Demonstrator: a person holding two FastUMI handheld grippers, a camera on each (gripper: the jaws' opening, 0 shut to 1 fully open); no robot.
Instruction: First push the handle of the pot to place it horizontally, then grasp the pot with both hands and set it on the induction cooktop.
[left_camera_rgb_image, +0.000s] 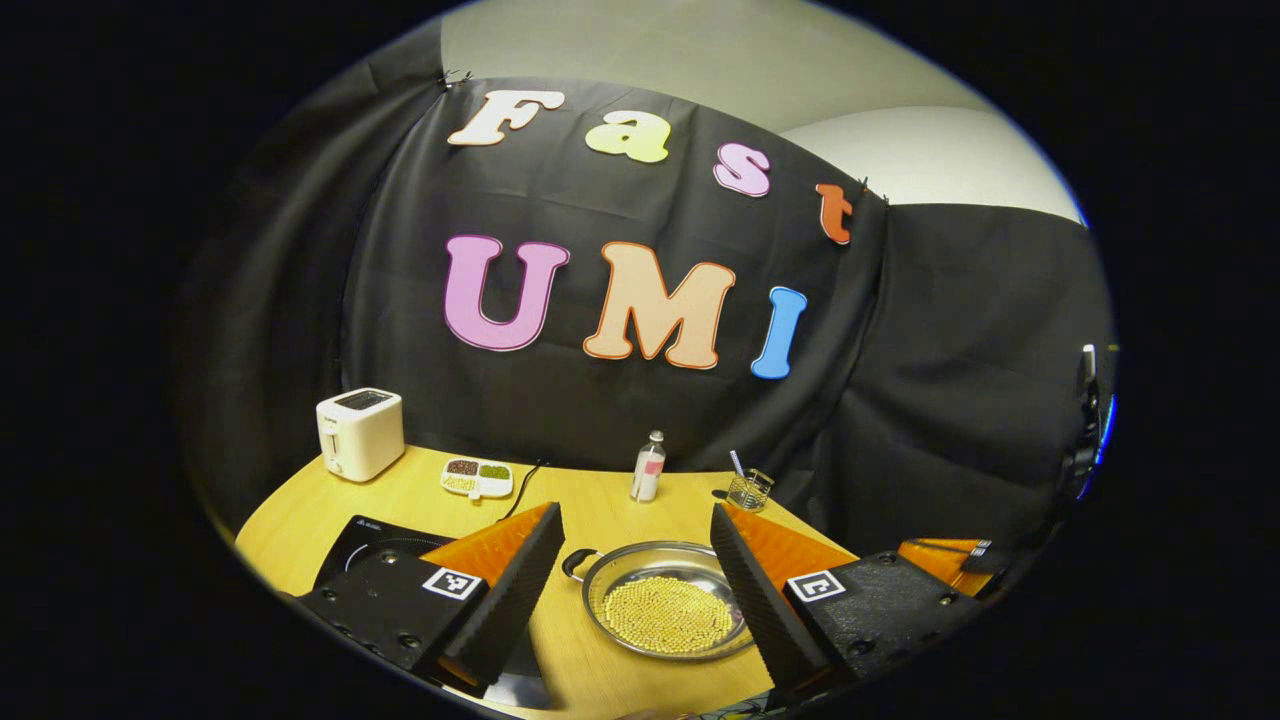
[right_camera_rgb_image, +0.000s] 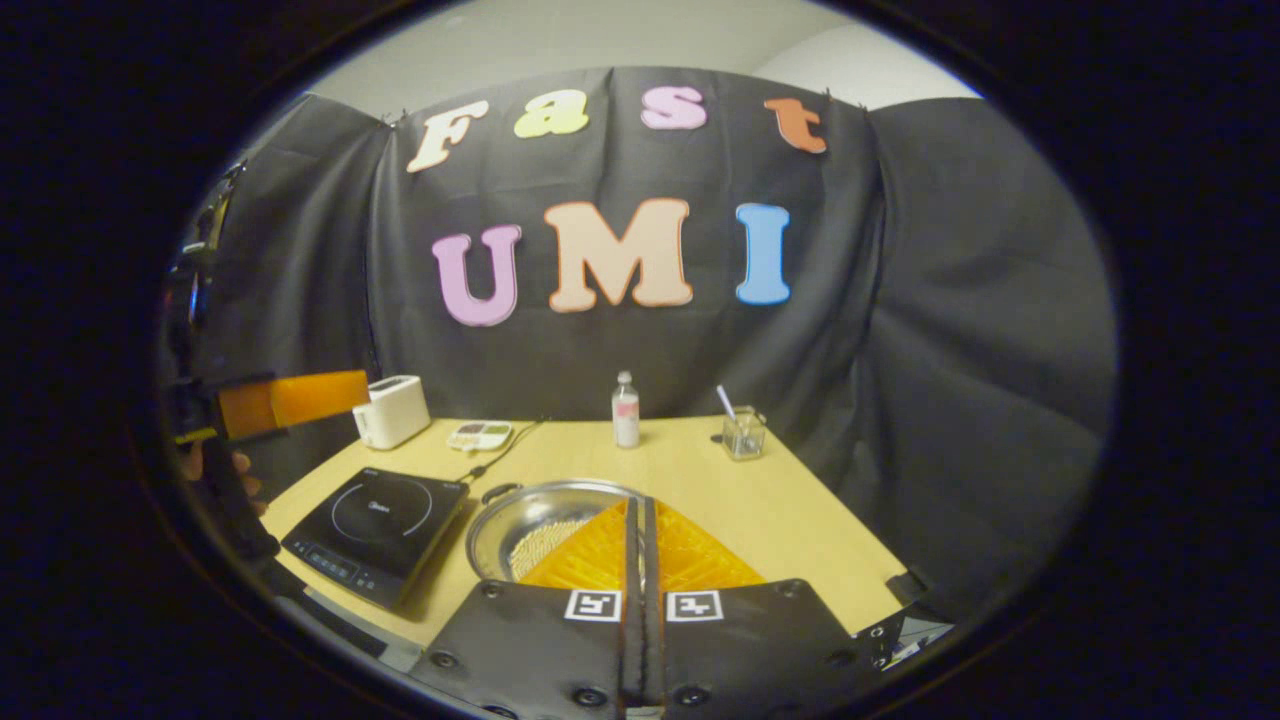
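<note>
A shallow steel pot (left_camera_rgb_image: 665, 610) holding yellow grains sits on the wooden table, its small dark loop handle (left_camera_rgb_image: 577, 563) at the far-left rim. My left gripper (left_camera_rgb_image: 636, 512) is open above the table's near edge, and the pot lies between and beyond its fingers. The black induction cooktop (left_camera_rgb_image: 372, 538) lies left of the pot, partly hidden by the left finger. In the right gripper view the pot (right_camera_rgb_image: 530, 520) and its handle (right_camera_rgb_image: 500, 492) sit beside the cooktop (right_camera_rgb_image: 380, 530). My right gripper (right_camera_rgb_image: 640, 502) is shut on nothing, over the pot's near right rim.
At the table's back stand a white toaster (left_camera_rgb_image: 360, 432), a small divided dish (left_camera_rgb_image: 477, 477), a bottle (left_camera_rgb_image: 648, 467) and a glass with a straw (left_camera_rgb_image: 748, 490). A cord (left_camera_rgb_image: 525, 480) runs back from the cooktop. The left gripper (right_camera_rgb_image: 290, 398) hangs at the left, above the table.
</note>
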